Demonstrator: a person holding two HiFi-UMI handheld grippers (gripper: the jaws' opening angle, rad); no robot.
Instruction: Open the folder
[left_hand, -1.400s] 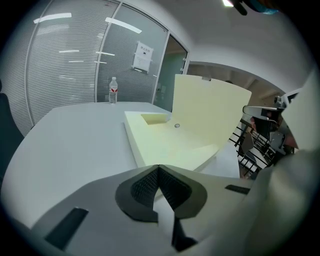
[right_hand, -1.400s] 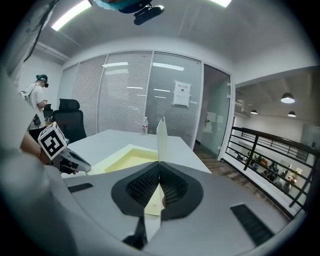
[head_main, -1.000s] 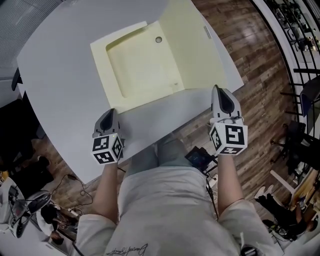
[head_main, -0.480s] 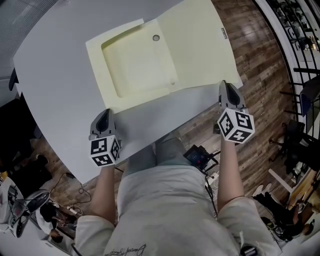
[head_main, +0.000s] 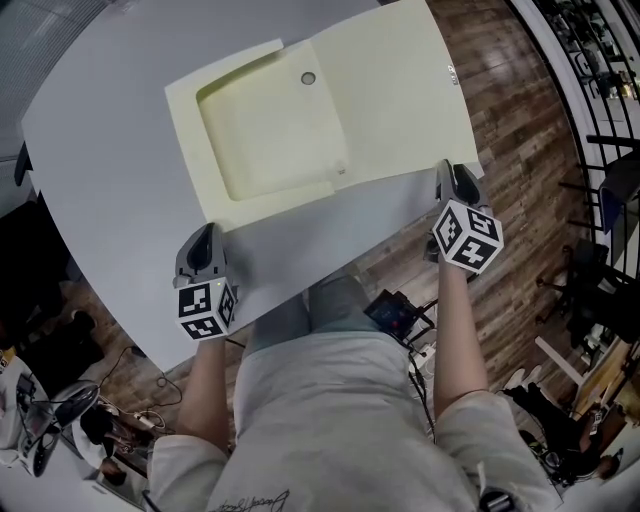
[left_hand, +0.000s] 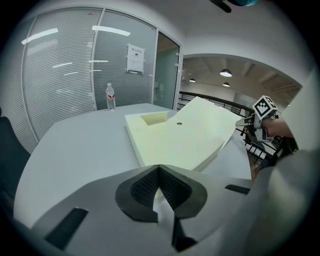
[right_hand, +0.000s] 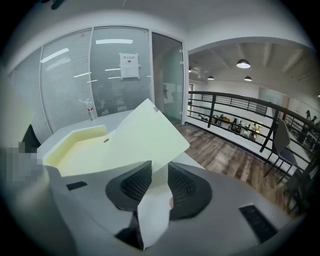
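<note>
Folder (head_main: 270, 130) is open, lying on the table (head_main: 110, 150) in the upper middle of the head view, its pocket side flat and facing up. The cover (head_main: 400, 90) is swung out to the upper right, reaching past the table edge, and in the right gripper view it slopes up rather than lying flat. The right claw (head_main: 452, 172) sits at the cover's lower right corner. Its jaws have just been opening, they stand about half apart, and the corner stands loose between the pads, so this looks like the let-go. The left claw (head_main: 207, 232) is closed on nothing, tip just beside the folder's lower left corner, likely parked there to steady it.
</note>
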